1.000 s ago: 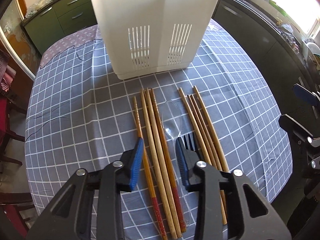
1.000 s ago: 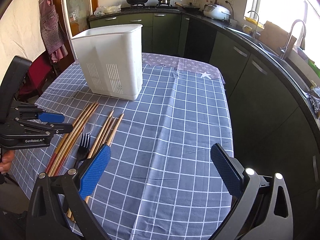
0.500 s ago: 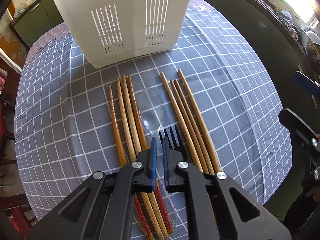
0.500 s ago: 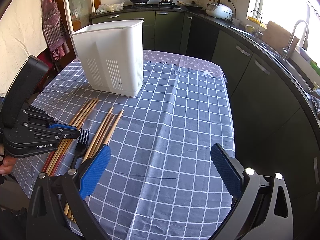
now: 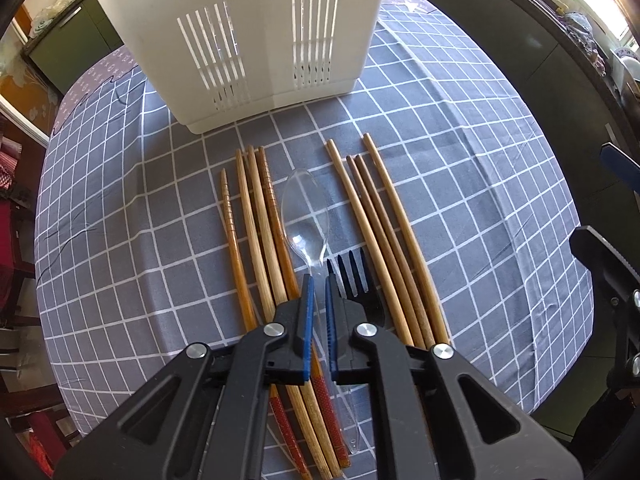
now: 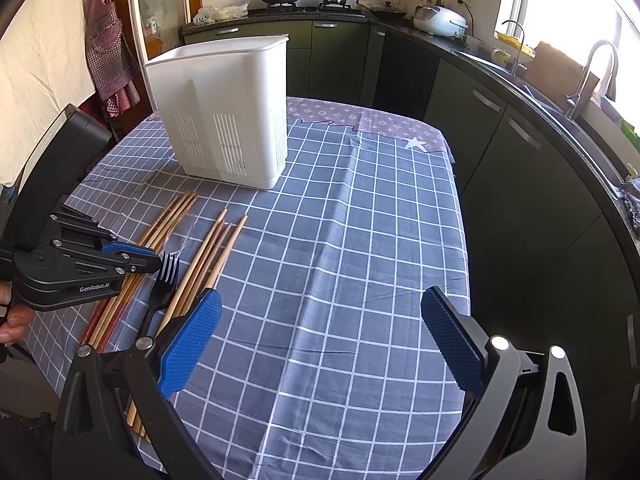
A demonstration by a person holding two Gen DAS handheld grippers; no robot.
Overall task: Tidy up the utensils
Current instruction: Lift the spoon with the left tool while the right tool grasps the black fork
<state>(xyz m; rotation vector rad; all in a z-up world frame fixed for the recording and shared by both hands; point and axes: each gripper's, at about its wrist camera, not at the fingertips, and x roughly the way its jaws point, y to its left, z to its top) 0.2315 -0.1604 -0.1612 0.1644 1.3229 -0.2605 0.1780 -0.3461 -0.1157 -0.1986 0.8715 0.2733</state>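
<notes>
Your left gripper (image 5: 319,280) fingers are pinched on the clear spoon (image 5: 306,216) in front of the bin (image 5: 256,40); only the right view shows your right gripper (image 6: 320,344) wide open.

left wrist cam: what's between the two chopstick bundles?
In the left wrist view, a clear plastic spoon and a black fork lie between them; the left claw is shut on the spoon's handle.
</notes>
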